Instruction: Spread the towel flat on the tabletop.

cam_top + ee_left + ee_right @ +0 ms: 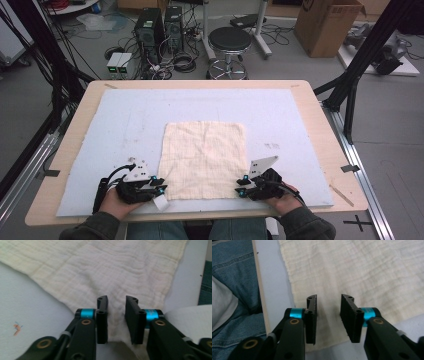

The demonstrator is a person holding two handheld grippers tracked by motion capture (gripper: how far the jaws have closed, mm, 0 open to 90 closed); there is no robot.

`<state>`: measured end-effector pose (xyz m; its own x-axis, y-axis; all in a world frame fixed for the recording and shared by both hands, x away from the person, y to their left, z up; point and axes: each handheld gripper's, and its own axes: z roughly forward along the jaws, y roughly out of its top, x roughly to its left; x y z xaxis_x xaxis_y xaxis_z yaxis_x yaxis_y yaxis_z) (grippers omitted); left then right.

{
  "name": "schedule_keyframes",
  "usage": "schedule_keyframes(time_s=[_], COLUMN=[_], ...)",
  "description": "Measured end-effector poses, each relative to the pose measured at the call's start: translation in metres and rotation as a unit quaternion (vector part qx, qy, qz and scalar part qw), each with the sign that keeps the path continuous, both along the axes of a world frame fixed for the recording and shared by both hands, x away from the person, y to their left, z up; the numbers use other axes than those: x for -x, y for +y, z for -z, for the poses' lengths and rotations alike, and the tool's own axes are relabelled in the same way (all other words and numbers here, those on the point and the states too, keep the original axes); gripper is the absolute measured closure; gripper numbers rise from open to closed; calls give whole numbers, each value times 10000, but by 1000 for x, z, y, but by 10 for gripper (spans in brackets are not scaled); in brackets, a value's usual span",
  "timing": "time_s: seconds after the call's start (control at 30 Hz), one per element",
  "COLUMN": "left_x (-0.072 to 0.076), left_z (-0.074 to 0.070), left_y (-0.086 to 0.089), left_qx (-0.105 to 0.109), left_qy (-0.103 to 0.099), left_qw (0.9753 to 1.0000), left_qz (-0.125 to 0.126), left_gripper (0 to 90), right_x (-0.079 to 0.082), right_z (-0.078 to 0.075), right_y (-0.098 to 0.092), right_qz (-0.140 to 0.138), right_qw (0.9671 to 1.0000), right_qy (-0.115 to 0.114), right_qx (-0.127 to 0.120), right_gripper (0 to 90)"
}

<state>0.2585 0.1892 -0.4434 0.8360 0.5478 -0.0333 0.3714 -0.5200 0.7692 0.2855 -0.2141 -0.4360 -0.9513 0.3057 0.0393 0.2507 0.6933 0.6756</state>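
Note:
A cream square cloth point(203, 159) lies flat on the pale blue mat point(125, 125). My left gripper point(161, 186) sits at the cloth's near left corner, held in a hand. In the left gripper view the cloth point(112, 277) spreads ahead, and the left gripper point(116, 315) is open with its jaws on either side of the corner fabric. My right gripper point(242, 187) rests at the near right corner. In the right gripper view the right gripper point(328, 317) is open over the edge of the cloth point(367, 272).
The mat covers a wooden table point(320, 130). A small white paper piece point(161, 202) lies by the left gripper. Beyond the table stand a black stool point(229, 42), computer towers point(150, 30) and a cardboard box point(327, 25). The person's jeans point(234, 277) are below the near edge.

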Motion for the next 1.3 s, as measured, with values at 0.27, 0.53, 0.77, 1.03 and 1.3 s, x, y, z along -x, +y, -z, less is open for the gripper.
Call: schedule_keyframes(time_s=[0.27,0.53,0.77,1.03,1.3], left_x=[5,12,11,2,-2], left_z=[-1,-3,-5,-10,-14], left_y=[0,-1,2,10,14], left_qx=[-28,-49,163,450,630], left_qy=[-44,-46,-23,-111,-184], left_qw=[10000,9999,9998,9986,9971], left_qz=[13,138,74,-235,-397], left_gripper=[869,869,737,616,537], right_x=[1,8,5,-10,-26], right_z=[-2,-2,-5,-11,-15], right_y=[-1,-8,-11,-16,-21], right_qz=[-162,-281,-120,384,824], right_qw=[9998,9993,9981,9959,9917], right_qy=[137,261,401,228,184], right_qx=[1,-48,-446,-782,-972], right_gripper=[885,885,749,584,464])
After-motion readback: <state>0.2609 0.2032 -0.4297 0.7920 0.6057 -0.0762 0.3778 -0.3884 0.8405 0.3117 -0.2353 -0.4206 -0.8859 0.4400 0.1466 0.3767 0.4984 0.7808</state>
